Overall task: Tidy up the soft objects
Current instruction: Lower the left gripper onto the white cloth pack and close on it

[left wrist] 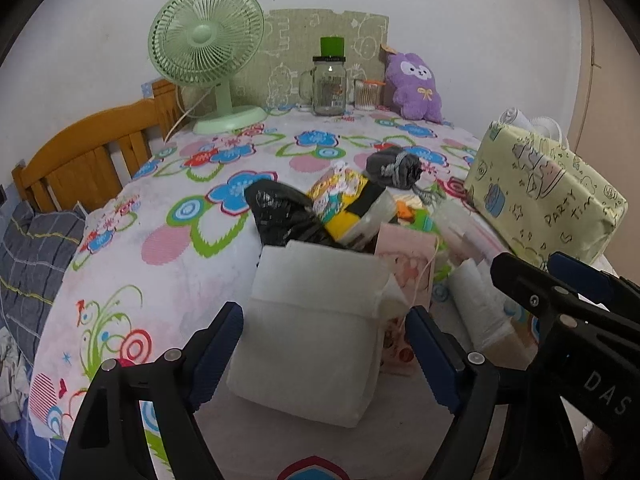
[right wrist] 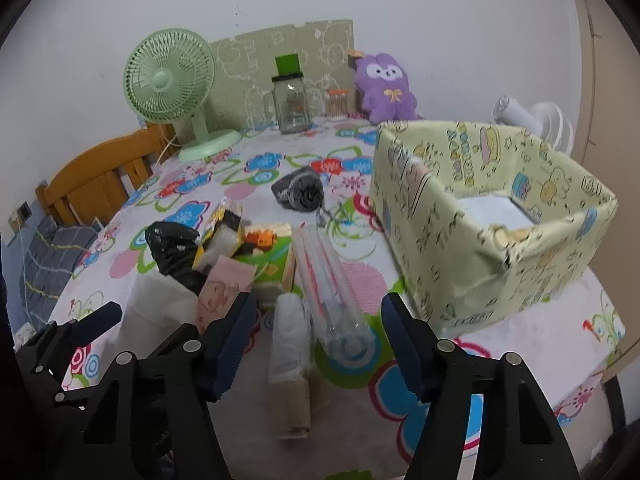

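Far left there's a wooden headboard (left wrist: pixel 86 160) sitting behind the counter (left wrist: pixel 168 216) w/ its flowery cloth, and a green fan (left wrist: pixel 206 44) is standing at the back. Moving right, the left gripper (left wrist: pixel 324 354) is hovering w/ its jaws apart around a white folded cloth (left wrist: pixel 316 328), one finger each side; can't tell if the pads are actually touching it, looks like a slim gap. Behind that the pile is lying in the middle: black plastic bag (left wrist: pixel 280 214), yellow pack (left wrist: pixel 344 200), pink packet (left wrist: pixel 408 268), and a grey rolled bundle (left wrist: pixel 394 166) further back. Glass jar (left wrist: pixel 329 86) and purple plush (left wrist: pixel 414 82) are sitting along the wall. Next over, the right gripper (right wrist: pixel 318 350) is hanging w/ jaws apart over a white paper roll (right wrist: pixel 290 344) and a clear tube (right wrist: pixel 332 280), gripping nothing. Far right the yellow-green box (right wrist: pixel 480 216) is standing open, something white inside.
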Demonstrator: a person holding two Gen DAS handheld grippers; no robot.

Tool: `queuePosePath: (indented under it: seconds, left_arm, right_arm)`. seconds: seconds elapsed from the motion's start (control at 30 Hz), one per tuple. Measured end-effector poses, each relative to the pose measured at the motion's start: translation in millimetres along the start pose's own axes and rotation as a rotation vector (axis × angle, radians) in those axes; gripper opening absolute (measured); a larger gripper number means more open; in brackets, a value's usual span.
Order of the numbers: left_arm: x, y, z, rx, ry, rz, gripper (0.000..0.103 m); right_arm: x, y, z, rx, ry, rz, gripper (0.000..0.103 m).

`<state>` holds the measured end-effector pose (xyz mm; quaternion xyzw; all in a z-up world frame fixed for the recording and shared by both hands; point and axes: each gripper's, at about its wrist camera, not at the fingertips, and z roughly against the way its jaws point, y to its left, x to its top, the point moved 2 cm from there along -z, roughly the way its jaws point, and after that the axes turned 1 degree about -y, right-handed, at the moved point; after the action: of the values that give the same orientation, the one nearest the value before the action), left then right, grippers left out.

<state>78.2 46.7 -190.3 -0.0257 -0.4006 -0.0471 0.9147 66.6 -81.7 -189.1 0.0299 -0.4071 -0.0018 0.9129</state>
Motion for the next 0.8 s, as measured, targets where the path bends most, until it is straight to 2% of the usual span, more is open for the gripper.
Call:
queuePosePath:
  seconds: [0.2,0.33,0.43,0.7,0.8]
  left_arm:
    - [-4.8,1.7,-7.6,0.001,0.009,-0.01,0.083]
    - [-7.3,3.2,-8.3,-0.001,0.005,-0.012,0.083]
    - [-9.6,6.2,-8.5,-0.01,0.007,-0.006,0.08]
    - [-11.7,10.7,-6.0,-0.039,0.014,0.019,0.064]
    - [-9.4,12.5,-5.5,-0.051,0.017,0.037,0.053]
  right_arm:
    - [-8.2,11.4,-8.4,0.003,0.04,0.022,0.063]
    - [-12.7,13.5,-15.6,0.004,0.074,0.015,0.053]
    - [-14.9,16.4,-17.2,0.008,0.085,0.016,0.05]
    - [-15.6,21.6,-18.0,0.009,0.091,0.017,0.05]
    - [-12.2,19.5,-17.6,0.002,0.088,0.011,0.05]
